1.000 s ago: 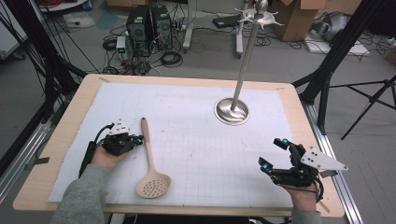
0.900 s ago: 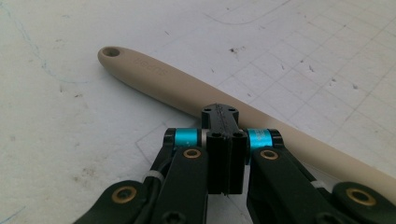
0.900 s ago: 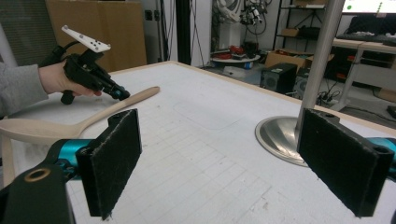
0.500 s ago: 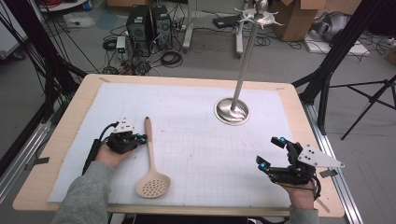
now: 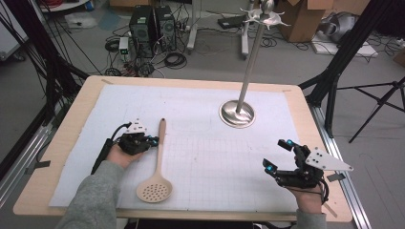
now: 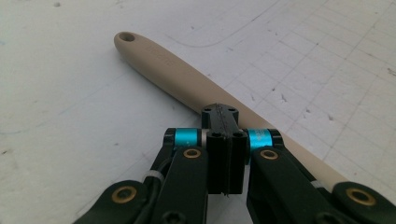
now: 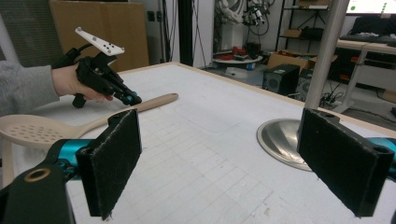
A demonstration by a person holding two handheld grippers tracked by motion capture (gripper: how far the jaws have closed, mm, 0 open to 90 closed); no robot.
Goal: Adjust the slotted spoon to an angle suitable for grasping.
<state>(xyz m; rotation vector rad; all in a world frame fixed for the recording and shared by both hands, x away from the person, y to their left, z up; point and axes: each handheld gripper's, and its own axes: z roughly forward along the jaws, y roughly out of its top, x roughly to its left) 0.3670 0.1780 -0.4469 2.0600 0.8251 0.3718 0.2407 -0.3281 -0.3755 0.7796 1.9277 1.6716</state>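
Note:
A beige slotted spoon (image 5: 158,157) lies on the white gridded mat (image 5: 210,157), handle pointing away from me and bowl (image 5: 154,190) near the front edge. My left gripper (image 5: 152,140) is shut, its tips against the left side of the handle. In the left gripper view the jaws (image 6: 223,140) press together with nothing between them, and the spoon handle (image 6: 173,79) runs just beyond them. My right gripper (image 5: 275,155) rests open at the front right of the mat. Its two pads (image 7: 114,158) stand wide apart with nothing between them. The right gripper view also catches the left gripper (image 7: 133,99) and the spoon (image 7: 154,101).
A metal stand with a round base (image 5: 237,113) and a tall pole (image 5: 250,62) topped with hooks rises at the back right of the mat. The wooden table edge (image 5: 62,143) frames the mat. Cables, computers and boxes sit on the floor beyond.
My left gripper has slid right against the spoon handle, and the handle's far end has swung to the right. The right gripper has barely moved.

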